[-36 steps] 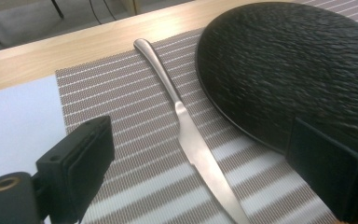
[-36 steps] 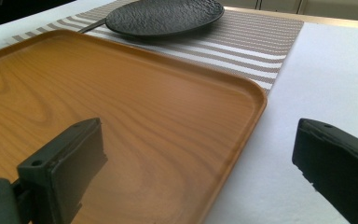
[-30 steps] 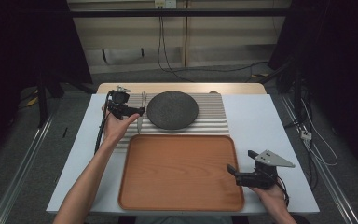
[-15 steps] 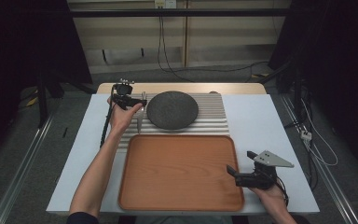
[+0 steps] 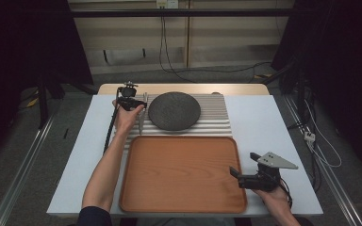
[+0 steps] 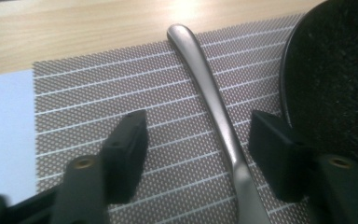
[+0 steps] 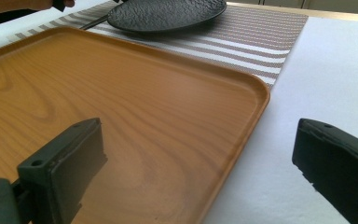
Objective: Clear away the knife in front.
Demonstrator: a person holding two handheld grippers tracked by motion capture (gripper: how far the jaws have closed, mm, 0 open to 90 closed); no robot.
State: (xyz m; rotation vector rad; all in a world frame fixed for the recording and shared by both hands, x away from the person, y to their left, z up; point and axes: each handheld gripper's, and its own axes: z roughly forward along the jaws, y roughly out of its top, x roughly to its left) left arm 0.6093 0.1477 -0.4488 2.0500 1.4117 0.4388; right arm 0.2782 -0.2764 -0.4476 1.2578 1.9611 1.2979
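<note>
Tabletop (image 5: 273, 127), covered in white with a bare wooden strip along its far edge, carrying 2 items directly: a striped woven placemat (image 5: 214, 117) at the far centre and a brown wooden tray (image 5: 181, 172) at the near centre, its far rim meeting the placemat's near edge.

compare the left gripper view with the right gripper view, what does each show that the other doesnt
Left gripper view: a silver metal utensil handle lying between open jaws, with bare light wooden tabletop beyond the mat. Right gripper view: a brown wooden rectangular tray, its corner between the open jaws. Both: the round dark speckled plate, the grey striped woven placemat and the white table cover.
</note>
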